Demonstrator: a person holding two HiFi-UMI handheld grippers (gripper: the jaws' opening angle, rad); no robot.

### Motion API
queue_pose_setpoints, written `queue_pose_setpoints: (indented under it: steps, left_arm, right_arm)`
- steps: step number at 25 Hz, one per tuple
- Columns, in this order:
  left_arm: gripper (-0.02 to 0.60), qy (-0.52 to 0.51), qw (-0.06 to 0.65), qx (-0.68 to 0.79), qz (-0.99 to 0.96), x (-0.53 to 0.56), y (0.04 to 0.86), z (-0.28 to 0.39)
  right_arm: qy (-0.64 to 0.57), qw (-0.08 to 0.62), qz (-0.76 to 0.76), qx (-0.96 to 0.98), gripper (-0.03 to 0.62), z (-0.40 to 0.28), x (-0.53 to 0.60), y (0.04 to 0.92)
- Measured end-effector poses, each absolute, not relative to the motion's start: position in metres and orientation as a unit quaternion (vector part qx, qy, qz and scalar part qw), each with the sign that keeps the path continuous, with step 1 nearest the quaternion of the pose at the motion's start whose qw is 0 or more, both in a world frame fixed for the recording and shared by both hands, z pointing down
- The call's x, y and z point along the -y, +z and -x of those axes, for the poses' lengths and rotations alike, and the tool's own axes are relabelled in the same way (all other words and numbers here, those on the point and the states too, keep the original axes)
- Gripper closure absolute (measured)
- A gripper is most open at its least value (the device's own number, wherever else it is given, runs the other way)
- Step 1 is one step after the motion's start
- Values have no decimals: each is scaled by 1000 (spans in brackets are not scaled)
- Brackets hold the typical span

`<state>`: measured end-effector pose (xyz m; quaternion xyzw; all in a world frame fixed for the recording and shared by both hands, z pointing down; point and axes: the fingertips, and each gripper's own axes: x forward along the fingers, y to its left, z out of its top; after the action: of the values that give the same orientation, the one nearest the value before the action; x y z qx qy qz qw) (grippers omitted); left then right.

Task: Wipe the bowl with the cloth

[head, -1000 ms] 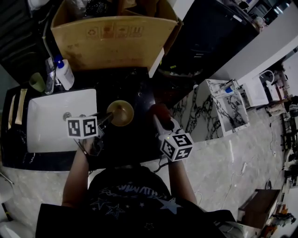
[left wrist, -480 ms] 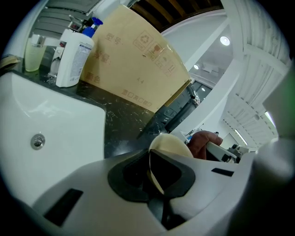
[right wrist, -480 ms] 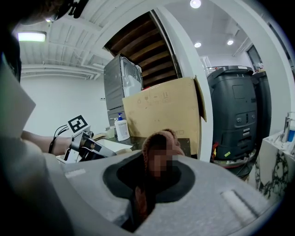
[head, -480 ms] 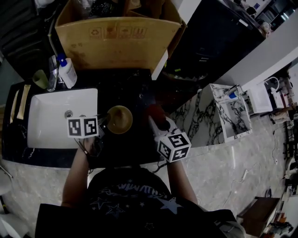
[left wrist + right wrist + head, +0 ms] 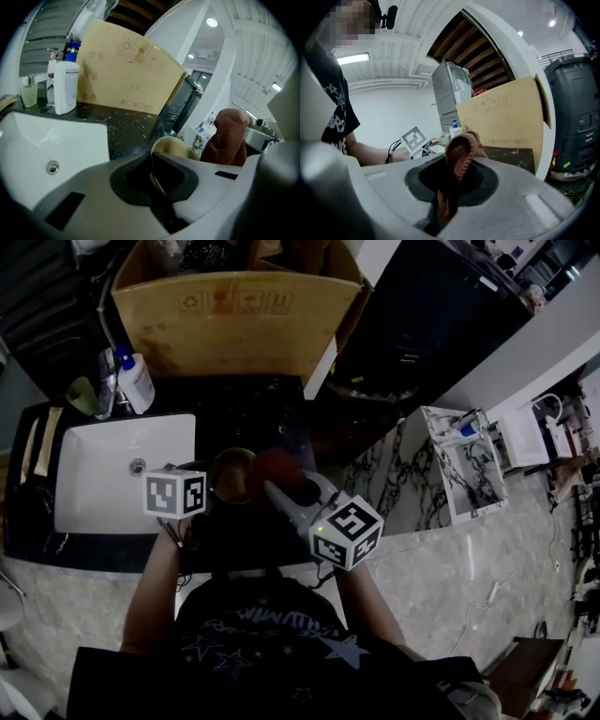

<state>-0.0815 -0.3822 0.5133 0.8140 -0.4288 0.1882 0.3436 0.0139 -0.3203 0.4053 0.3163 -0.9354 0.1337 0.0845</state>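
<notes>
Bowl: tan, at the dark bench, just right of the white sink; its near rim sits between the left tongs, which have just been closing and now clamp it. Cloth: reddish, bunched, clamped in the right tongs, just beside the bowl's right edge

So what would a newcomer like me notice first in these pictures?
The left gripper, whose jaws have just been closing, pinches the rim of a tan bowl, while the right gripper holds a rust-red cloth up beside it. A white sink lies left of the bowl, a big cardboard box behind.
</notes>
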Motion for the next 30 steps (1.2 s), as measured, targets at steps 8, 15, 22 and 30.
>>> queue_pose_setpoints:
  steps: [8,15,22,30]
  left_arm:
    - [560,192,282,419,-842,369,484,53]
    - [560,183,307,403,-843,357,485,47]
    - [560,188,311,403,-840,349,488,52]
    - [560,187,286,404,-848,347,475,59]
  right_arm:
    - [43,293,-303,906,543,27,327,456]
    - [-1,356,-308,882,543,31,338,476]
    - [-52,402,-339,849,543,27,341,479]
    - [-88,502,-314,801,543,7,338,488]
